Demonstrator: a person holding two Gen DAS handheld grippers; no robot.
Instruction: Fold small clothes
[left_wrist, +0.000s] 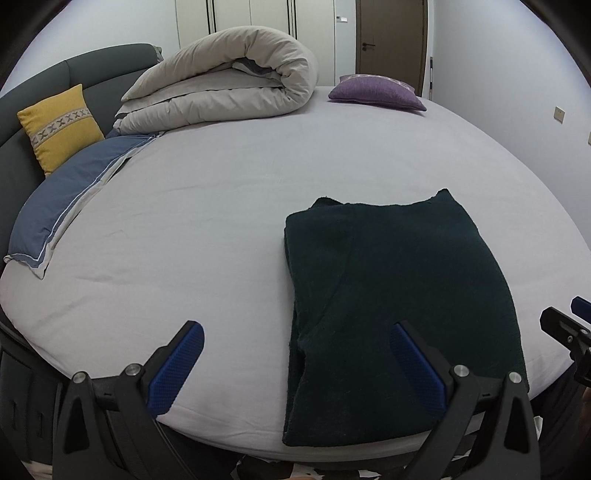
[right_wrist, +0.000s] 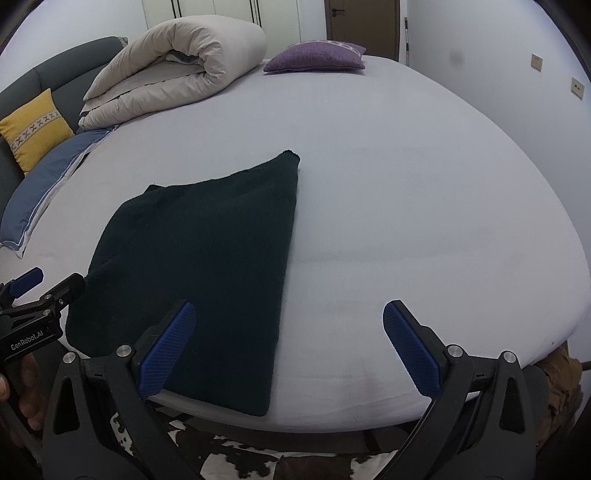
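Observation:
A dark green garment (left_wrist: 399, 295) lies folded flat into a long rectangle on the pale bed sheet (left_wrist: 207, 229), its near end at the bed's front edge. My left gripper (left_wrist: 295, 358) hovers open over that near end, its right blue pad above the cloth and its left pad above bare sheet. In the right wrist view the same garment (right_wrist: 207, 266) lies left of centre. My right gripper (right_wrist: 288, 339) is open too, left pad over the garment's near right part, right pad over sheet. Each gripper shows at the other view's edge: right gripper (left_wrist: 569, 328), left gripper (right_wrist: 33, 295).
A rolled beige duvet (left_wrist: 229, 81) lies at the back left, a purple cushion (left_wrist: 376, 92) at the back, a blue pillow (left_wrist: 70, 206) and a yellow cushion (left_wrist: 59, 125) at the left by a grey headboard (left_wrist: 74, 74). A cowhide-patterned rug (right_wrist: 295, 461) lies below the bed edge.

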